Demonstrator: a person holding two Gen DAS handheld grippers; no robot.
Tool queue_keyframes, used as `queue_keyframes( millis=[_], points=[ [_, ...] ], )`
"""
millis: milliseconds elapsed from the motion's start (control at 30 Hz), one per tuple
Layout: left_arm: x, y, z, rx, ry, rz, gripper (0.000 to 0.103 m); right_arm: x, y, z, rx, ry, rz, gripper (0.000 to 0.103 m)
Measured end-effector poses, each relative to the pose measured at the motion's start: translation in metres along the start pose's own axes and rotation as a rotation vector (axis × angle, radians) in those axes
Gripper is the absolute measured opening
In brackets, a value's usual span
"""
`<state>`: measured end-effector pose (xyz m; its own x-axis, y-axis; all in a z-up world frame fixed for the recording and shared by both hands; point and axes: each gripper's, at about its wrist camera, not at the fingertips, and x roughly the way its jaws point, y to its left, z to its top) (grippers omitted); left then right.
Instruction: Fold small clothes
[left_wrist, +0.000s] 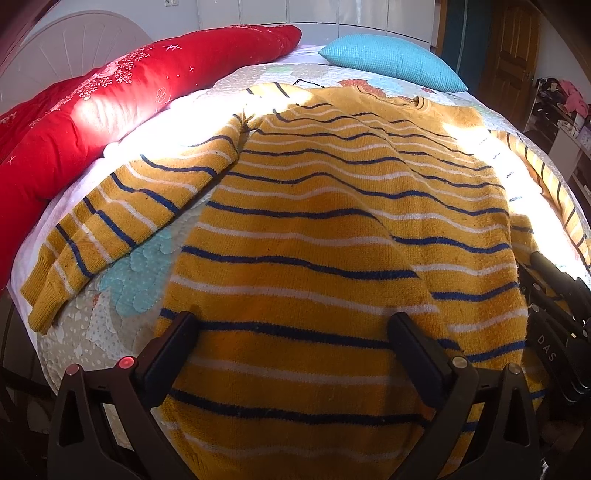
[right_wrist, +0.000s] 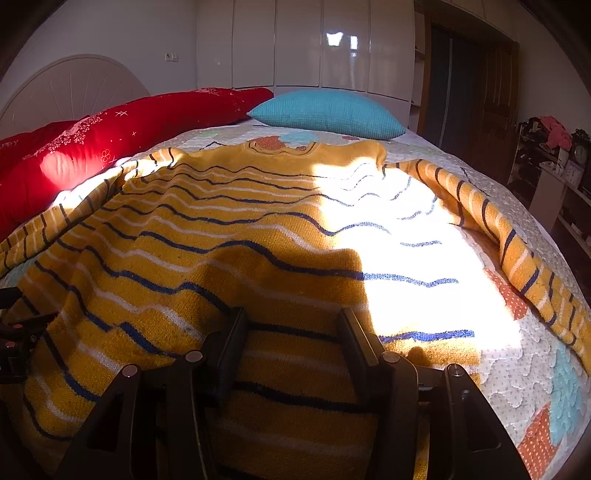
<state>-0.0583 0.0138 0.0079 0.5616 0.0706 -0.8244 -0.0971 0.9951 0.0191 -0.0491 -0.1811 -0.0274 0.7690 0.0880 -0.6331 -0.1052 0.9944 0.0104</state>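
You have the bed (left_wrist: 92, 332) in front of you, covered by a quilted spread with patches of colour, and on it the yellow striped sweater (left_wrist: 314, 240) lies spread out flat. Its collar (left_wrist: 421, 101) points to the far end of the bed, where the blue pillow (left_wrist: 391, 61) rests, and its hem comes to the near edge, under your two tools. The red duvet (left_wrist: 110, 110) runs along the left side of the bed. The left sleeve (left_wrist: 122, 221) lies stretched toward that left side, and the right sleeve (right_wrist: 517, 251) lies along the right edge. To my judgement you are at the very start of the fold: the sweater is laid out and somewhat wrinkled, and no part is yet turned over. The left gripper (left_wrist: 295, 332) stands over the hem with its jaws wide apart, nothing pinched between them. The right gripper (right_wrist: 291, 332) stands over the hem on the right part, its jaws about half apart, and the cloth passes between them without being pressed. The next move probably calls for closing each tool on a firm piece of cloth, at the hem or at a sleeve, and bringing it over the body. The knit looks thick and soft, so take enough of it, otherwise it may slip out.
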Motion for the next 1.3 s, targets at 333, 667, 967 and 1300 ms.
queue_keyframes(
  millis=[333, 667, 967, 1300],
  points=[
    [-0.042, 0.084, 0.017, -0.105, -0.131, 0.087, 0.103, 0.000, -0.001, -0.002, -0.005, -0.009, -0.004, 0.055],
    [0.001, 0.223, 0.026, -0.257, -0.043, 0.059, 0.091, 0.000, 0.001, -0.002, -0.020, -0.002, -0.023, 0.055],
    [-0.006, 0.289, 0.070, -0.385, -0.047, 0.013, 0.006, 0.001, 0.005, 0.000, -0.045, 0.018, -0.050, 0.056],
    [-0.021, 0.300, 0.164, -0.354, -0.076, 0.046, 0.006, -0.001, 0.003, 0.006, -0.054, 0.046, -0.052, 0.057]
  ],
)
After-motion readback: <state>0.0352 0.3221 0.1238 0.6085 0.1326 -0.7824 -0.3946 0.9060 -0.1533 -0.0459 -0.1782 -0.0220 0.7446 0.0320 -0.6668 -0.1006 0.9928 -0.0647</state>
